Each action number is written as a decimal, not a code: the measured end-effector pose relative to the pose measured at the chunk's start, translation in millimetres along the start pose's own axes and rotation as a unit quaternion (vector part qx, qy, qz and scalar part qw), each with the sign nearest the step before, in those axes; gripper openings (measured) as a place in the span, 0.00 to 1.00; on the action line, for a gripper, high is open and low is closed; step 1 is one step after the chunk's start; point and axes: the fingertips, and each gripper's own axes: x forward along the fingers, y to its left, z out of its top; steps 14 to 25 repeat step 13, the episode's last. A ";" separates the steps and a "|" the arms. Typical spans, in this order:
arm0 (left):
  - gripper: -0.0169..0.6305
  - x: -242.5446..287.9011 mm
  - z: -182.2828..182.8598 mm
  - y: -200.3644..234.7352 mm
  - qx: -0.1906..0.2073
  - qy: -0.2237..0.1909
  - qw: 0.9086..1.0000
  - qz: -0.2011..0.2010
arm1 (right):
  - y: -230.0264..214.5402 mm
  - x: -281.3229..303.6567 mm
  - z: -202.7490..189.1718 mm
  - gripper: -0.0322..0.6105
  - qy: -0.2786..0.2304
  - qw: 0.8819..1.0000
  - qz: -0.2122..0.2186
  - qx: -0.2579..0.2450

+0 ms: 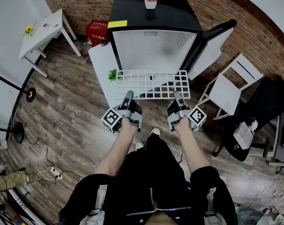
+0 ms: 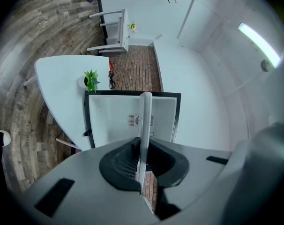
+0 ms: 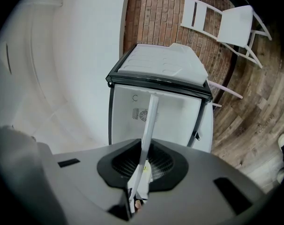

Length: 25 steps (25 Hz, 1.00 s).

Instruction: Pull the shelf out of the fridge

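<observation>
Nearby, shelf (image 1: 151, 84), open fridge door (image 1: 212, 47), white chair (image 1: 226, 92), table (image 1: 99, 60), plant (image 1: 113, 75)

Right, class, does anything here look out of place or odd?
The shelf hangs in front of the fridge, held level in the air by its near edge, with the left tongs and right tongs both shut on it. The door stands wide open.

Black clothing (image 1: 132, 191) with a silver zip (image 1: 153, 204) and pale grey chest straps (image 1: 98, 198) is worn, with white shoes (image 1: 154, 131). The grey left gripper (image 1: 128, 94) and right gripper (image 1: 176, 94) are each fitted with a black-and-white marker cube (image 1: 112, 119).
</observation>
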 end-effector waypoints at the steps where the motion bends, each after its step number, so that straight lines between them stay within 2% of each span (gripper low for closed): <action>1: 0.08 -0.5 -0.5 0.2 -0.001 0.000 1.000 0.001 | -0.8 -1.0 -0.3 0.11 0.000 1.000 -0.001 0.001; 25: 0.09 1.2 -4.1 7.8 -0.004 0.003 1.000 0.004 | -12.3 -5.1 2.1 0.11 -0.001 1.000 -0.009 0.010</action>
